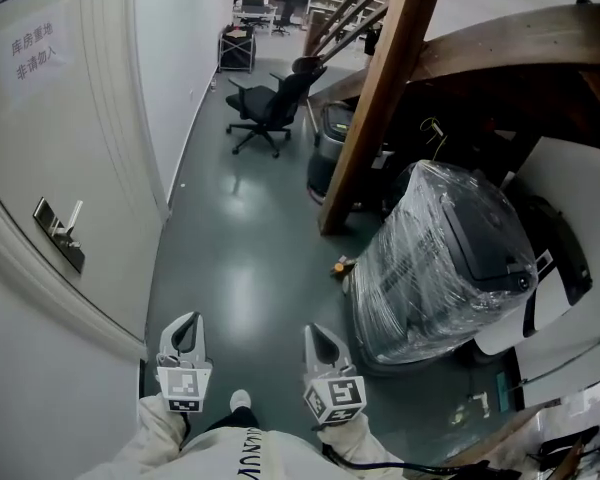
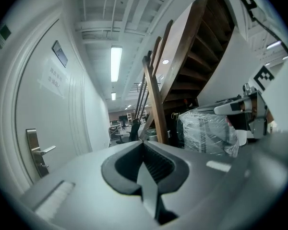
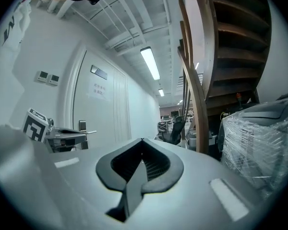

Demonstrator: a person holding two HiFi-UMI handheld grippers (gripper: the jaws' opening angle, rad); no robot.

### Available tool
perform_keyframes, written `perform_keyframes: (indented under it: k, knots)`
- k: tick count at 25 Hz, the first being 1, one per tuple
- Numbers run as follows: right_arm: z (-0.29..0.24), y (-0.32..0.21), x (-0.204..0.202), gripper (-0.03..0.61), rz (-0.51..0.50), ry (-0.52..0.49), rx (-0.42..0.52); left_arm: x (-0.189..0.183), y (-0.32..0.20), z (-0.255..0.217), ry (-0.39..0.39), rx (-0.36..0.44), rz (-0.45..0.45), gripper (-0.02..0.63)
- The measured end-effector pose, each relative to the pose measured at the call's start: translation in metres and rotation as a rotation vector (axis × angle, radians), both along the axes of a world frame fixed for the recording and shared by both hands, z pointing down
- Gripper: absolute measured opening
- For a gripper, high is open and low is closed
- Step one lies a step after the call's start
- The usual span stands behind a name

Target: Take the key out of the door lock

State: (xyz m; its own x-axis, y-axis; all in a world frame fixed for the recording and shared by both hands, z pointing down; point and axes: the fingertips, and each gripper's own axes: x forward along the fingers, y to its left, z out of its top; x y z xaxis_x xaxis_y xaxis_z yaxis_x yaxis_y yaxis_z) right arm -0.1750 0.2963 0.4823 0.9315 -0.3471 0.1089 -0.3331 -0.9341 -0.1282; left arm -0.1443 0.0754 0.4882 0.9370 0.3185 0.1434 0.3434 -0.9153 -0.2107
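Note:
The white door fills the left of the head view, with a metal lock plate and lever handle on it. I cannot make out a key there; it is too small to tell. My left gripper and right gripper hang side by side low over the floor, both shut and empty, well short of the handle. In the left gripper view the lever handle shows at the far left past the closed left gripper. The right gripper view has the handle behind the left gripper's body, left of the shut right gripper.
A bin wrapped in plastic film stands to the right under a wooden staircase, whose slanted post meets the floor ahead. A black office chair sits further down the grey corridor. A small object lies by the bin.

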Motion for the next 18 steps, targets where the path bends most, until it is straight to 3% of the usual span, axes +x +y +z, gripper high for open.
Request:
perform_keyframes:
  k: [9,18]
  knots:
    - [-0.003,-0.041,0.094,0.002,-0.023,0.010,-0.005,0.088,-0.032,0.002,-0.003,-0.004,-0.001,0.000]
    - [0.002,-0.028,0.126,0.002,0.031,-0.016,-0.013,0.134,-0.023,0.005,-0.004,-0.022,0.044,0.000]
